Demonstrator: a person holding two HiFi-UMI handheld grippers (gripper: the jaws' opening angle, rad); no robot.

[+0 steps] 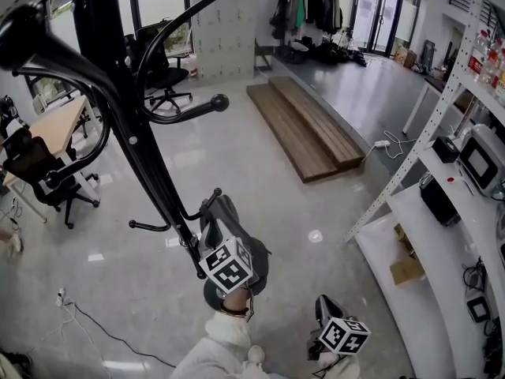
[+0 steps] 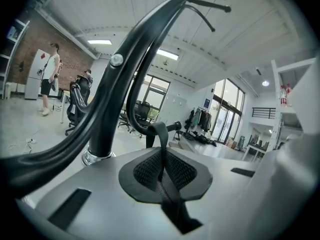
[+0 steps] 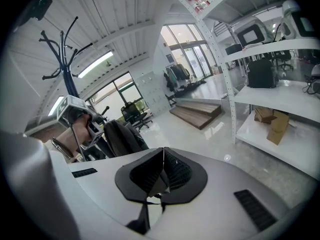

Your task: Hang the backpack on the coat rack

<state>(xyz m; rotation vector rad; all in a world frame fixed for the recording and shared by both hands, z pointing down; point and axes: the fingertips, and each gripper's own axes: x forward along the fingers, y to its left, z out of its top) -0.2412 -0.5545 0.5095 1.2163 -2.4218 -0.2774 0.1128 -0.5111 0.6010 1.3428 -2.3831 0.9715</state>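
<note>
The black coat rack (image 1: 150,164) rises at the left of the head view, with curved hooks and a knobbed one (image 1: 219,101). A dark grey backpack (image 1: 260,263) hangs close beside its pole, low down. My left gripper (image 1: 219,239) is shut on the backpack's black top strap (image 2: 160,134); in the left gripper view the strap loop stands up from the jaws (image 2: 165,176), just in front of a hook tip (image 2: 176,126) and right of the pole (image 2: 107,119). My right gripper (image 1: 325,310) is apart, lower right, shut with its pads (image 3: 172,171) together and empty. The backpack (image 3: 122,136) shows in the right gripper view.
A white shelving unit (image 1: 442,212) with boxes and devices lines the right side. A wooden stepped platform (image 1: 308,129) lies on the glossy floor ahead. Office chairs (image 1: 47,184) and a desk stand at left, a cable (image 1: 87,318) runs on the floor. A person (image 2: 50,74) stands far off.
</note>
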